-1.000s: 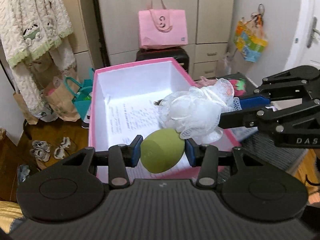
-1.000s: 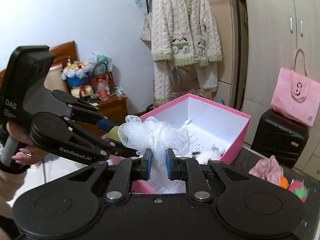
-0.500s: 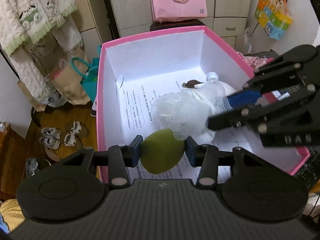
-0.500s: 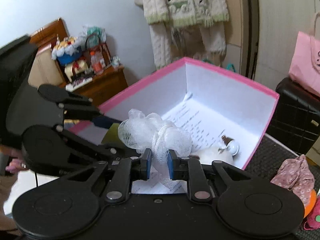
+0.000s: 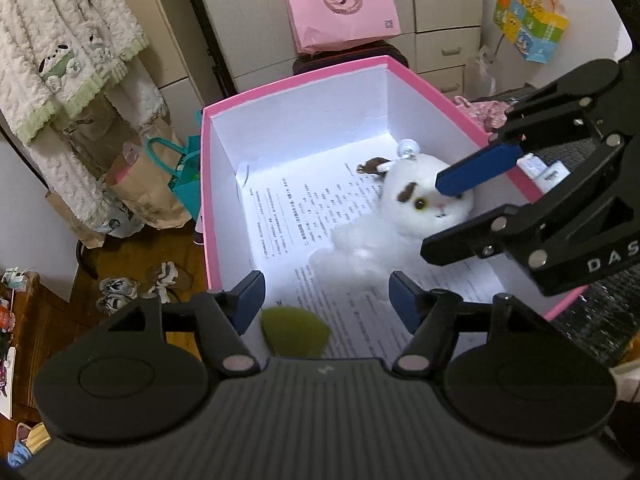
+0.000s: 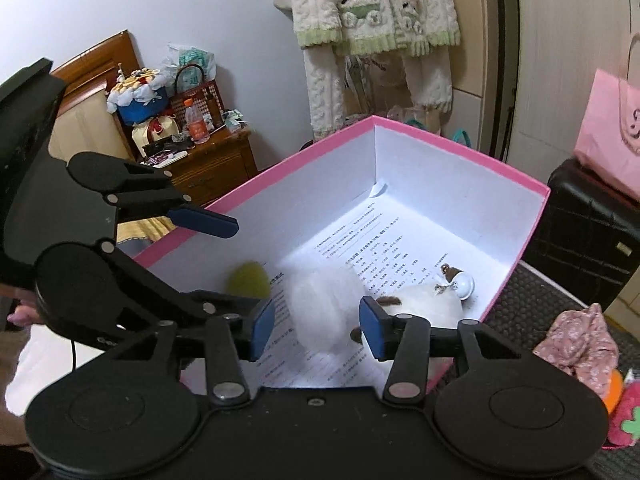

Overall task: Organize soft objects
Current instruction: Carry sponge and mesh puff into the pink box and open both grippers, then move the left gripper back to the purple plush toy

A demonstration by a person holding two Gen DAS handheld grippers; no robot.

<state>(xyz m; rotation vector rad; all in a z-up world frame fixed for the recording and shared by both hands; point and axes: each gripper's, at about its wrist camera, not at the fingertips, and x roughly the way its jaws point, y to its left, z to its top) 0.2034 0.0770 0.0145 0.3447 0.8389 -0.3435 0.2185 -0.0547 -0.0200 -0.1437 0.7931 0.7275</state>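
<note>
Worktop (image 6: 560, 304): dark, with a knobbly black mat covering it, showing at the right of both views.

Lying directly on it:
- Box (image 5: 294, 92), pink outside and white inside, sitting open with its far end toward the cupboards and one long side running along the mat.
- Pink flowered cloth (image 6: 580, 344), lying crumpled just beside the box's right wall.
- Orange item (image 6: 614, 390), mostly hidden, peeking out next to the cloth.
- Strawberry plush (image 6: 628, 424), red-pink with a green leaf, resting at the right edge, touching the orange item.
</note>
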